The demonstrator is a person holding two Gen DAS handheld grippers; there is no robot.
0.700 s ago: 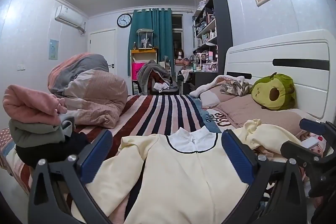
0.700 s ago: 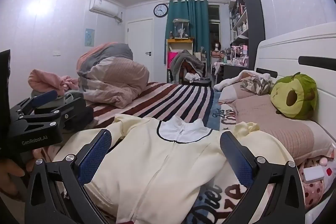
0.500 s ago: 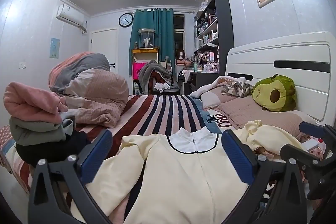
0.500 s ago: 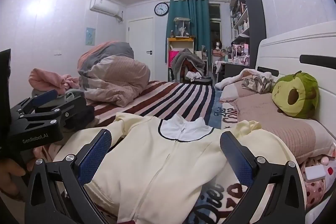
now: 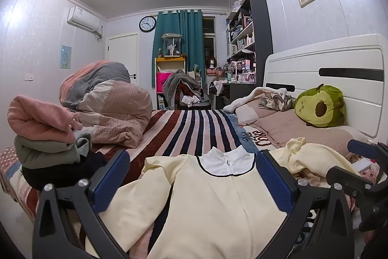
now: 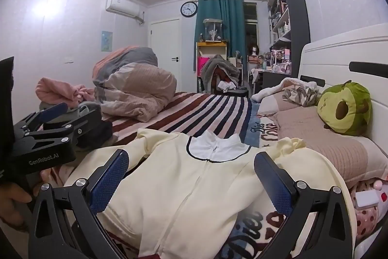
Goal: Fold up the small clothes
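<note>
A cream zip-front top (image 5: 218, 205) (image 6: 194, 186) with a white collar and dark trim lies face up on the striped bedspread (image 5: 194, 128), sleeves spread to both sides. My left gripper (image 5: 191, 176) hovers above its chest, jaws wide open, nothing between them. Over the same garment my right gripper (image 6: 191, 176) also stands open and empty. In the right wrist view the left gripper (image 6: 48, 123) shows at the left edge, held by a hand (image 6: 14, 193). The right gripper (image 5: 359, 169) shows at the right edge of the left wrist view.
A stack of folded clothes (image 5: 48, 137), pink on top, sits at the left of the bed. A bundled duvet (image 5: 106, 101) lies behind it. Pillows (image 5: 291, 128) and a green avocado plush (image 5: 320, 106) rest against the white headboard (image 5: 339, 72) on the right.
Both views have shifted only slightly; the garment sits a touch lower in each. Both grippers stay open.
</note>
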